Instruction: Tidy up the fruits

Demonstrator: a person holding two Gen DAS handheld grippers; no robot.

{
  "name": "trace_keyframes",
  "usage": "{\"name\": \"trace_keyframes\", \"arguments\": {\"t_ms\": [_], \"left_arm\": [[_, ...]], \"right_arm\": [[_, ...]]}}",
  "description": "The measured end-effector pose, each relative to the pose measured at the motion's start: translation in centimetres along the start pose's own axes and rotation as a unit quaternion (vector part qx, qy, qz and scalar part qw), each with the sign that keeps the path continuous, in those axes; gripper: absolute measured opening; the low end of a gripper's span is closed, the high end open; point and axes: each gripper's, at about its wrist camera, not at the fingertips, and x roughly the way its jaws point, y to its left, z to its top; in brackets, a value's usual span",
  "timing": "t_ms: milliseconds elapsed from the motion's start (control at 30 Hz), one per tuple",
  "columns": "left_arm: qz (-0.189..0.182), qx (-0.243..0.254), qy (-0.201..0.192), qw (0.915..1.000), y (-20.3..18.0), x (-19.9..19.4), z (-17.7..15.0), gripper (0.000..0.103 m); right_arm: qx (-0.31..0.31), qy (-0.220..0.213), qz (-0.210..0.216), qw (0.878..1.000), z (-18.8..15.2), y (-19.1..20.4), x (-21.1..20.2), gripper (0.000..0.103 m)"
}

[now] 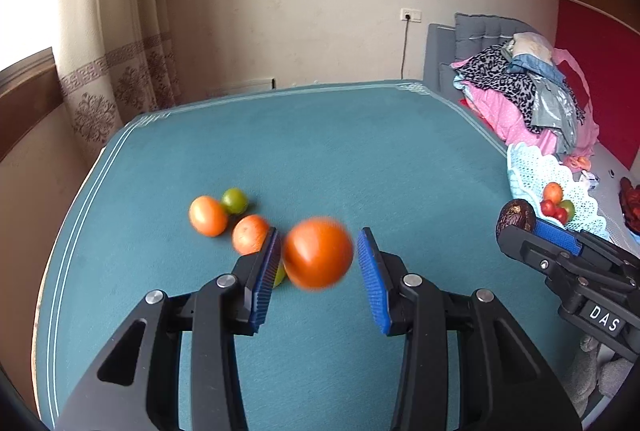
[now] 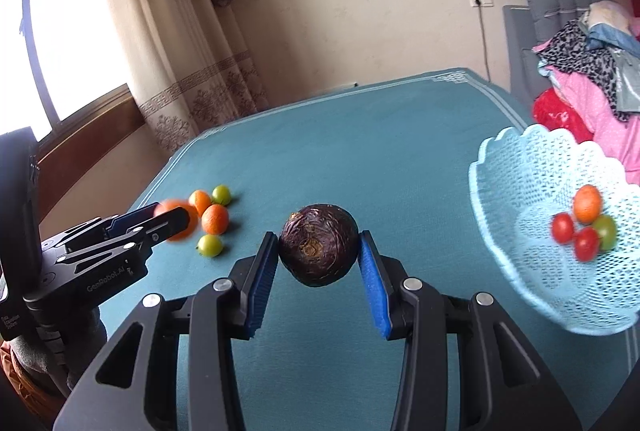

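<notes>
My left gripper is shut on a smooth orange fruit, blurred and lifted off the teal tablecloth. My right gripper is shut on a dark purple wrinkled fruit, also off the table. Two orange fruits and two green ones lie together on the cloth at the left. At the right a light blue lace basket holds one orange fruit, two red and one green. The right wrist view shows the left gripper at the left beside the loose fruits.
A pile of clothes on a grey chair stands past the table's right edge, behind the basket. Curtains and a window are beyond the far left corner. A wide stretch of teal cloth lies between the loose fruits and the basket.
</notes>
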Motion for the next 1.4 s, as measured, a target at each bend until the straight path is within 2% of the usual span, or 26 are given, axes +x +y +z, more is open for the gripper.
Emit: {"name": "trace_keyframes", "arguments": {"t_ms": [133,267,300,367,400,467,667,733,800,833,933,1200,1267,1367,1400], "left_arm": [[-0.022,0.022,-0.014,0.9994,-2.5,-0.3,1.0,0.041],[-0.032,0.029,-0.015,0.999,-3.4,-0.5,1.1,0.043],[-0.032,0.028,-0.011,0.999,-3.4,-0.5,1.0,0.045],[-0.034,0.022,0.003,0.9992,-3.1,-0.2,0.4,0.057],[-0.035,0.019,0.012,0.9991,-2.9,-0.2,-0.2,0.066],[-0.038,0.019,0.028,0.9987,-2.6,-0.1,-1.6,0.068],[-0.069,0.043,0.07,0.9943,-4.3,0.9,-4.4,0.068],[-0.105,0.055,0.082,0.9896,-5.4,0.9,-5.0,0.068],[-0.15,0.076,0.101,0.9805,-7.0,1.0,-6.0,0.068],[-0.16,0.087,0.107,0.9774,-7.7,1.0,-6.4,0.068],[-0.173,0.128,0.112,0.9702,-10.0,0.9,-8.0,0.068],[-0.213,0.151,0.133,0.9563,-13.3,1.7,-8.8,0.067],[-0.218,0.157,0.141,0.953,-13.9,1.8,-9.3,0.064],[-0.232,0.159,0.146,0.9485,-14.4,1.8,-9.8,0.052],[-0.234,0.161,0.146,0.9476,-14.6,1.8,-9.9,0.043]], "right_arm": [[0.02,-0.019,-0.026,0.999,0.5,-2.0,-1.5,0.042],[0.044,-0.035,-0.05,0.997,0.7,-4.4,-2.9,0.042],[0.048,-0.038,-0.054,0.997,0.6,-4.8,-3.2,0.042],[0.053,-0.042,-0.057,0.996,0.7,-5.4,-3.5,0.042],[0.053,-0.043,-0.057,0.996,0.7,-5.6,-3.5,0.042],[0.054,-0.045,-0.059,0.996,0.6,-5.8,-3.5,0.042],[0.064,-0.036,-0.062,0.995,0.4,-6.8,-3.2,0.042],[0.062,-0.038,-0.064,0.995,0.4,-6.8,-3.3,0.042],[0.058,-0.044,-0.068,0.995,0.4,-6.6,-3.5,0.042],[0.059,-0.047,-0.069,0.995,0.5,-6.7,-3.7,0.042],[0.062,-0.049,-0.07,0.994,0.5,-7.0,-3.8,0.042],[0.064,-0.054,-0.075,0.994,0.8,-7.5,-4.3,0.042],[0.067,-0.057,-0.078,0.993,0.9,-7.8,-4.5,0.042],[0.07,-0.059,-0.084,0.992,0.9,-8.3,-4.6,0.042],[0.072,-0.06,-0.086,0.992,1.0,-8.4,-4.6,0.042]]}}
